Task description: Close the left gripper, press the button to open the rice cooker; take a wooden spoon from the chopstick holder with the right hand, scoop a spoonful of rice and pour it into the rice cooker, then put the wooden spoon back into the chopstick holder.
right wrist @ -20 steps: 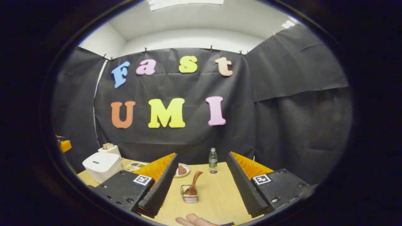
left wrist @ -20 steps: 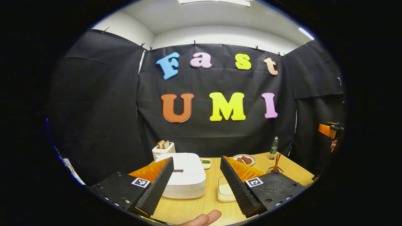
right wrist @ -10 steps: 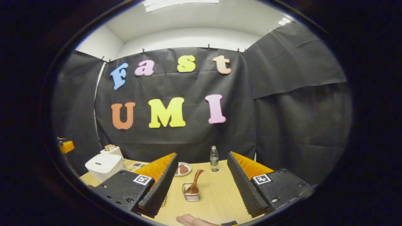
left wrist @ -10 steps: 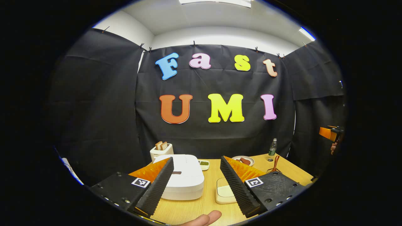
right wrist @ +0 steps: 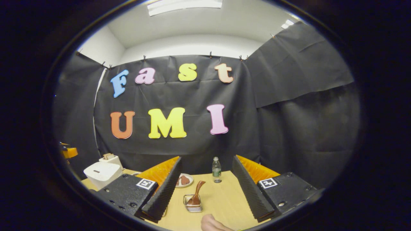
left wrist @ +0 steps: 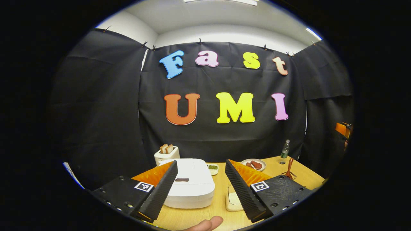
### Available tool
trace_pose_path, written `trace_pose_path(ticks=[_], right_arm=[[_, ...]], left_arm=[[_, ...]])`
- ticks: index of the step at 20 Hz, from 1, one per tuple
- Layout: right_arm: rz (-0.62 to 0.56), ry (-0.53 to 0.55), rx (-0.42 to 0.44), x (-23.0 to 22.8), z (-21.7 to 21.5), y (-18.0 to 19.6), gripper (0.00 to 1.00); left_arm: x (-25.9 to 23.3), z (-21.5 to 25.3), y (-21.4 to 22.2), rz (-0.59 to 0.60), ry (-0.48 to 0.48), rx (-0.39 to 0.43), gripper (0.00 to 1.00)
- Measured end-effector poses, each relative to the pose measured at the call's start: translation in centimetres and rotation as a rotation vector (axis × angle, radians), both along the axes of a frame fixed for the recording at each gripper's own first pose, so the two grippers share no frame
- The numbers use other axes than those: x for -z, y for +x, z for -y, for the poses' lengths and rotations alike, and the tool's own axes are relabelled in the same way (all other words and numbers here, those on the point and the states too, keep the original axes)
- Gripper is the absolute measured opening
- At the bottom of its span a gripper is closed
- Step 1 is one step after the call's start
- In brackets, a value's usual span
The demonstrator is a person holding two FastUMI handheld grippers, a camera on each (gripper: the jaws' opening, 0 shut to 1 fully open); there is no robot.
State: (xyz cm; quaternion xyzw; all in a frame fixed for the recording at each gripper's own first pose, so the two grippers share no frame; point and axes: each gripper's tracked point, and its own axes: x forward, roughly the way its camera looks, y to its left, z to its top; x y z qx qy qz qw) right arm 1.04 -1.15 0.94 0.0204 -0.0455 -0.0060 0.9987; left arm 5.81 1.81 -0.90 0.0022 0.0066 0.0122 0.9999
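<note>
The white rice cooker (left wrist: 190, 185), lid down and with a dark button (left wrist: 182, 180) on top, stands on the wooden table (left wrist: 205, 215) just beyond my left gripper (left wrist: 200, 162), which is open and holds nothing. A cream dish of rice (left wrist: 232, 201) sits to the cooker's right, partly behind one finger. The wooden spoon (right wrist: 196, 193) stands in the wire chopstick holder (right wrist: 193, 207), straight ahead of my open, empty right gripper (right wrist: 205, 158). The rice cooker (right wrist: 102, 173) also shows far left in the right gripper view, and the spoon (left wrist: 290, 166) far right in the left gripper view.
A toaster (left wrist: 166, 154) with bread stands behind the cooker. Towards the back are a small dish of greens (left wrist: 212, 167), a plate of sausages (left wrist: 254, 164) and a water bottle (right wrist: 216, 169). A person's finger (left wrist: 207, 223) shows at the bottom edge.
Both grippers stay open and have only drifted. The right gripper view has tipped up a little. In the left gripper view the cooker sits slightly nearer and more to the right.
</note>
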Motion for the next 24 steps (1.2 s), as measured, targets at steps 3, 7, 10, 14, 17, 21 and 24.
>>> trace_pose_path(ticks=[3, 7, 10, 14, 17, 21, 24], right_arm=[[0.010, 0.002, -0.004, 0.5, -0.2, 0.5, 1.00], [-0.024, 0.037, -0.030, 2.7, -1.0, 1.6, 1.00], [-0.051, 0.042, -0.046, 4.6, -1.8, 3.2, 1.00], [-0.114, 0.011, -0.048, 7.9, -2.4, 5.7, 1.00], [-0.159, 0.014, -0.071, 10.3, -3.1, 7.2, 1.00], [-0.185, 0.004, -0.068, 12.1, -3.2, 8.5, 1.00], [-0.168, -0.009, -0.058, 11.8, -2.8, 8.8, 1.00]], left_arm=[[0.0, -1.0, 2.0, 0.012, 0.053, -0.020, 0.94], [2.3, -2.3, 4.5, -0.042, 0.054, -0.060, 0.94], [3.6, -2.3, 5.9, -0.068, 0.046, -0.026, 0.81], [5.0, -2.6, 7.6, -0.106, 0.047, -0.004, 0.51], [6.2, -3.3, 8.7, -0.153, 0.062, -0.020, 0.41], [7.6, -4.5, 9.9, -0.214, 0.082, -0.075, 0.42], [10.1, -5.0, 11.0, -0.294, 0.044, -0.084, 0.00]])
